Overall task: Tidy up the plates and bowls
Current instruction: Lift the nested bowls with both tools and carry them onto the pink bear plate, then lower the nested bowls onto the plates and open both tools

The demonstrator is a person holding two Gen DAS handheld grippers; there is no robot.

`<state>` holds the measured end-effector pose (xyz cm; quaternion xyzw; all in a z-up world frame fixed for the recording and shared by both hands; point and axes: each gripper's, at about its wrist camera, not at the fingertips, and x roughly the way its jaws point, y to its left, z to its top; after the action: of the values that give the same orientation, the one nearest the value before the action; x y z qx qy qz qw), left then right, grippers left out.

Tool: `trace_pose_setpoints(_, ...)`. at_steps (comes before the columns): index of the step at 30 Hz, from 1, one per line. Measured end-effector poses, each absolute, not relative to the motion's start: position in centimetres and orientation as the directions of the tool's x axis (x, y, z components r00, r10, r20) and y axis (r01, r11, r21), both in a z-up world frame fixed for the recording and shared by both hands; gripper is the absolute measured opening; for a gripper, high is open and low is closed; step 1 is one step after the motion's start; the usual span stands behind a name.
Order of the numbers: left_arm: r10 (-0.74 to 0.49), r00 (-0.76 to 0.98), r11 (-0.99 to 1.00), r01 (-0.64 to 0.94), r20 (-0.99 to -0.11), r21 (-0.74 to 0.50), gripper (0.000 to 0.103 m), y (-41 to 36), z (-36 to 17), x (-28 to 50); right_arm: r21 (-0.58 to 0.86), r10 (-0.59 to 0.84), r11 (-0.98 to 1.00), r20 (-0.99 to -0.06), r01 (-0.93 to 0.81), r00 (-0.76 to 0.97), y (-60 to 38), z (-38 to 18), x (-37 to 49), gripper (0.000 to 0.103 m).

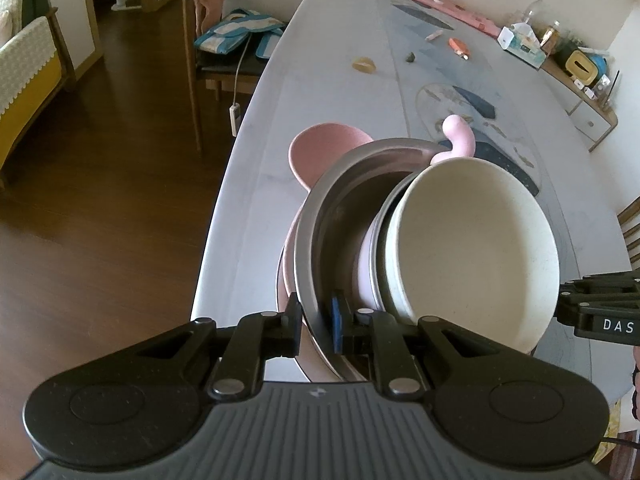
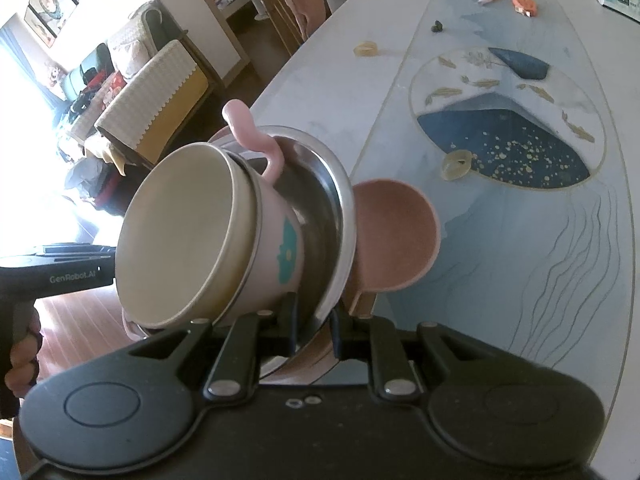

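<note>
Both jaws are closed on the rim of the round stainless-steel plate [image 1: 320, 216], left gripper [image 1: 316, 322] and right gripper [image 2: 314, 326] at opposite sides. It is tilted above the grey counter [image 1: 340, 92], carrying a cream bowl [image 1: 472, 248] nested in a pink handled cup [image 2: 276, 232], pink plates [image 2: 396, 236] behind it

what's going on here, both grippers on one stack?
Yes. The left gripper and right gripper each clamp the rim of a steel plate from opposite sides, holding a nested stack tilted above the table. Inside the plate sits a pink handled cup with a cream bowl nested in it; a pink plate lies behind the steel one.
</note>
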<state>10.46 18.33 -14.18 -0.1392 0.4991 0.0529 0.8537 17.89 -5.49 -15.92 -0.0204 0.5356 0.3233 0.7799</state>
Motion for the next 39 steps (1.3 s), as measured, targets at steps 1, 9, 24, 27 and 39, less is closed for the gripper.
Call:
trace_pose_setpoints(1, -0.049, 0.495, 0.955, -0.231, -0.868, -0.185, 0.014, 18.4, -14.2, 10.5, 0.312, 0.478, 0.794, -0.851, -0.522, 0.217, -5.4, -15.9, 17.9, 0.017)
trace_pose_setpoints(9, -0.045, 0.488, 0.950, -0.250, -0.871, -0.189, 0.014, 18.5, -14.3, 10.6, 0.300, 0.457, 0.801, -0.865, -0.517, 0.206, -5.1, -15.8, 18.1, 0.020)
trace_pose_setpoints(24, 0.079, 0.489, 0.945, -0.315, -0.869, -0.092, 0.038, 17.3, -12.4, 8.7, 0.285, 0.467, 0.789, -0.854, -0.544, 0.230, -8.3, -14.0, 17.4, 0.040)
trace_pose_setpoints(27, 0.137, 0.530, 0.935, -0.348, -0.837, -0.067, 0.055, 16.7, -11.0, 7.4, 0.296, 0.492, 0.776, -0.837, -0.557, 0.239, -9.4, -12.9, 17.0, 0.042)
trace_pose_setpoints(39, 0.227, 0.664, 0.928, -0.370, -0.713, -0.048, 0.064, 10.4, -5.0, 3.7, 0.268, 0.598, 0.702, -0.725, -0.660, 0.342, -13.9, -7.6, 14.2, 0.061)
